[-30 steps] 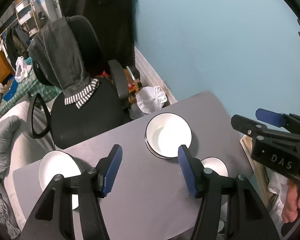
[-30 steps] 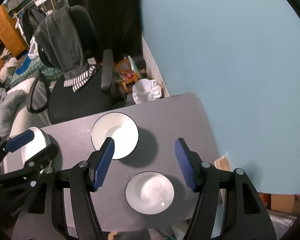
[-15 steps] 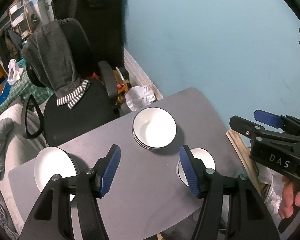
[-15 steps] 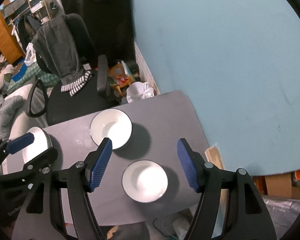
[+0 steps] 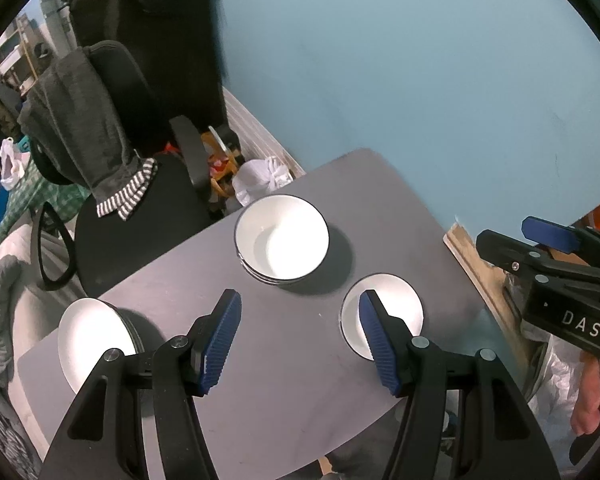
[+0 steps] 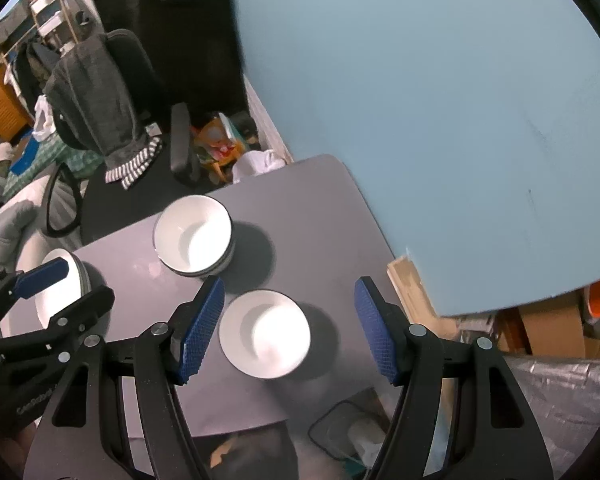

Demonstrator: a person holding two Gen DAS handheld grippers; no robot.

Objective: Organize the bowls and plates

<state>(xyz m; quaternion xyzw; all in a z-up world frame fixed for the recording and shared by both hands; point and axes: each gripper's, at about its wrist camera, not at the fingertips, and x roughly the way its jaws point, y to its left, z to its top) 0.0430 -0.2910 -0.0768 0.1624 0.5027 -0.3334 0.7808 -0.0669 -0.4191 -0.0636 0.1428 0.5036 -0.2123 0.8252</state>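
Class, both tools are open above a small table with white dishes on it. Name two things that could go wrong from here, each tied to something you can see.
1. The plates at the table's left corner seem to overhang its edge; a nudge might tip them off.
2. The single bowl sits close to the bowl stack; the right tool could knock the stack while closing on it.

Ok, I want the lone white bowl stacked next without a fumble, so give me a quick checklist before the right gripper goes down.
1. Right gripper open: ok, blue pads wide apart.
2. Right gripper empty: ok.
3. Single white bowl with dark rim between its pads in the right wrist view: ok, slightly toward the left pad.
4. Stack of white bowls upright on the grey table, apart from the single bowl: ok.
5. Left gripper open and empty: ok.
6. Height above the single bowl: cannot tell.
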